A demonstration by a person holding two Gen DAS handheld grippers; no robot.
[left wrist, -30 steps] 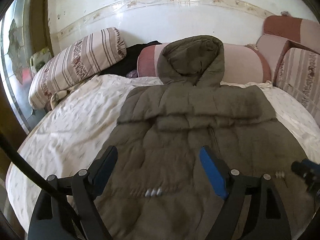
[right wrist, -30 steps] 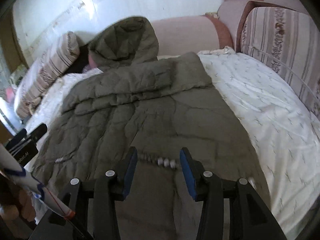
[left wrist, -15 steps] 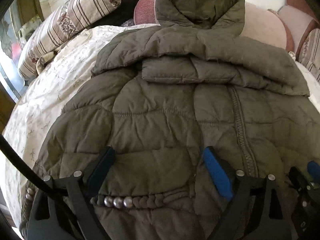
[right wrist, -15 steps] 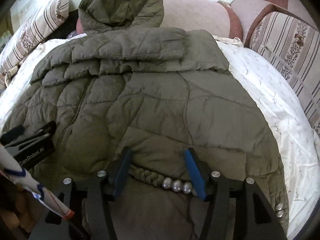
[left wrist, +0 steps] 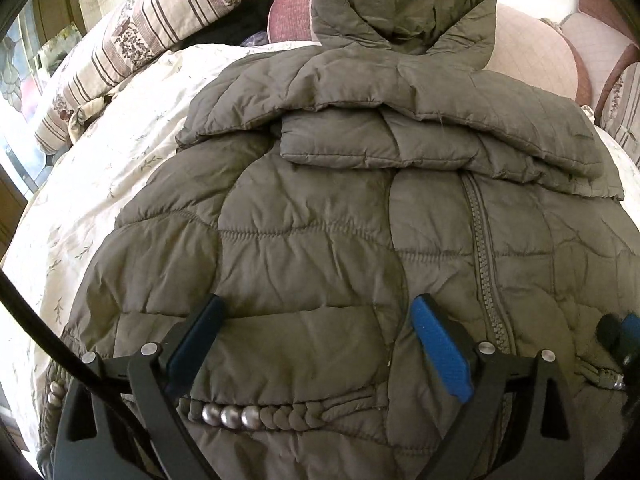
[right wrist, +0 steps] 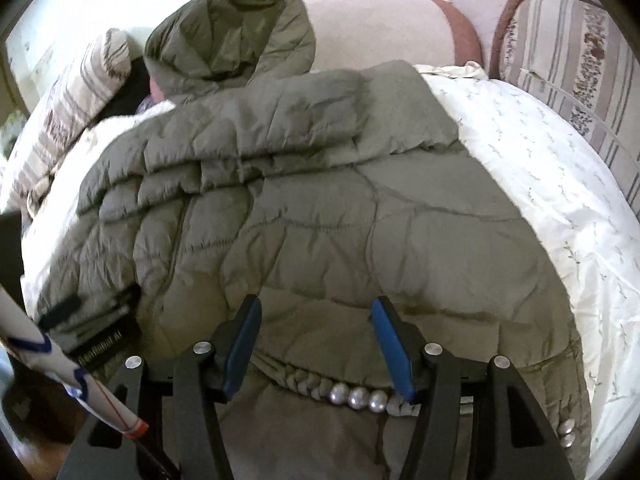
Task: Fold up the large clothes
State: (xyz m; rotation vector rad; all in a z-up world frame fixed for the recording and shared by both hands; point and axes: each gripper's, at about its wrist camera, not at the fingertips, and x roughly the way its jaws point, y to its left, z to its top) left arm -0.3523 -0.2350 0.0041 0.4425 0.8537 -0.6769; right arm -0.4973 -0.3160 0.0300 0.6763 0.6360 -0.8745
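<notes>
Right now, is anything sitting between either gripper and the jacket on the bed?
Nothing visible. The left gripper and right gripper both stand open directly over the lower front of the olive jacket, with only its quilted fabric and braided pearl trim between the fingers. The bedsheet beside it is bare.

Can't see the jacket (left wrist: 320, 240) hem – both wrist views cut it off at the bottom edge, behind the gripper bodies. Sleeve cuffs are tucked under the folded sleeves, can't tell where they end. The left gripper (right wrist: 86, 326) is only a blurred dark shape at the left of the right wrist view – its label is unreadable from here. The right gripper (left wrist: 622, 338) is clipped by the frame edge in the left view. A dark garment (left wrist: 248, 20) behind the striped pillow (left wrist: 160, 16) is mostly hidden.
</notes>
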